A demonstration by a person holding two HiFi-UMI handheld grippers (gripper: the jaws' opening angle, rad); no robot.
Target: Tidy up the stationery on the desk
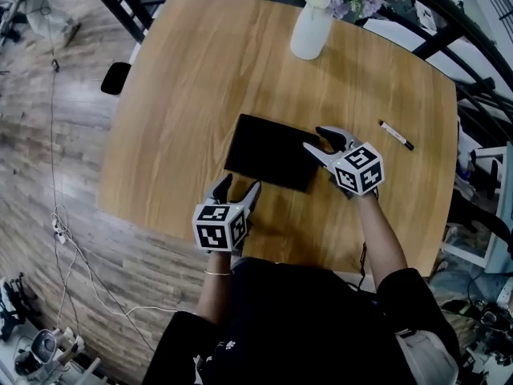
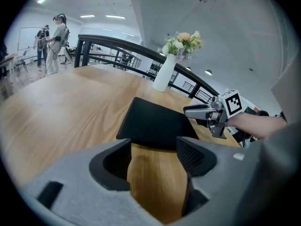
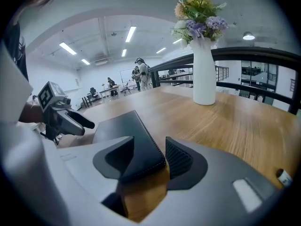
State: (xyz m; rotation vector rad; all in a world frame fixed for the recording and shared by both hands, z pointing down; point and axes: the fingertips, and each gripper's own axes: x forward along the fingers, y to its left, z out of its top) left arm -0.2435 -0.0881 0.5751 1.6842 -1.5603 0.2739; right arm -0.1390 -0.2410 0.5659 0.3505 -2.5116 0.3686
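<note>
Head view: we see the black notebook [image 1: 268,151] lying flat near the middle of the wooden surface [image 1: 184,95]. A marker [image 1: 396,135] lies apart from it toward the right edge. A white vase [image 1: 311,30] of flowers stands at the far edge.

Left gripper [image 1: 239,184] sits at the notebook's near edge, pointing down at it. In the left gripper view its jaws are wide, with only bare wood between them. The notebook [image 2: 155,121] starts just past the tips.

Right gripper [image 1: 315,138] is at the notebook's right side. In the right gripper view its jaws are also wide, and the stitched corner of the notebook [image 3: 122,131] lies between them. The right pad is clear of it. The left one looks to be just beside or over the cover, and we can't be sure it touches. Nothing is gripped.

Each gripper shows in the other's view across the notebook. People stand far back in the room.
</note>
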